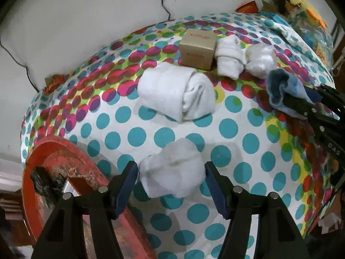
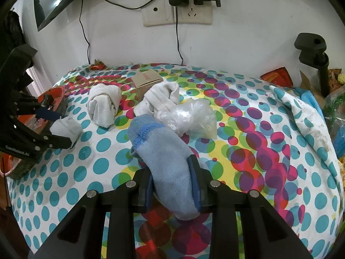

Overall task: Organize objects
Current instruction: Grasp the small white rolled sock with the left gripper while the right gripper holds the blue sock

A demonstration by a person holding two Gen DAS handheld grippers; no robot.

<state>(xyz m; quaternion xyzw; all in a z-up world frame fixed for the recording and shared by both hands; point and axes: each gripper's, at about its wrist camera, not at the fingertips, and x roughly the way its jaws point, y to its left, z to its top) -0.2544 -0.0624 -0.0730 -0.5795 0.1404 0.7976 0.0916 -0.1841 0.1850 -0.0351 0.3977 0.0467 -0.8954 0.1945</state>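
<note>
A blue sock point(image 2: 168, 164) is held tight between the two fingers of the right gripper point(image 2: 172, 185). The fingers are pressed against both sides of the sock, and its open cuff sticks out in front, just above the spotted cloth point(image 2: 269, 151) on the table. In the left wrist view the same sock point(image 1: 282, 88) is seen hanging from the black fingers near the right edge of the table.

The fingers of the left gripper point(image 1: 171, 185) are set wide apart. A small white sock ball point(image 1: 172, 170) sits between them, close to the left edge of the table. It cannot be told for sure if the blue pads touch it yet, but it is not squeezed.

A bigger rolled white sock point(image 1: 176, 92) lies near the middle of the table. Behind it, toward the back edge, a small brown box point(image 1: 197, 49) is seen, with another white sock point(image 1: 229, 58) and a crumpled clear bag point(image 1: 259, 58) just beside it. A red bowl point(image 1: 64, 151) is seen at the left edge of the table.

The step in hand seems to be picking up socks, one in each gripper. Next, the left fingers probably need to be closed gently on the small white ball, so it is not pushed away. Then a place must be picked for both socks. The soft ball may slip out if it is grabbed only at its edge.
</note>
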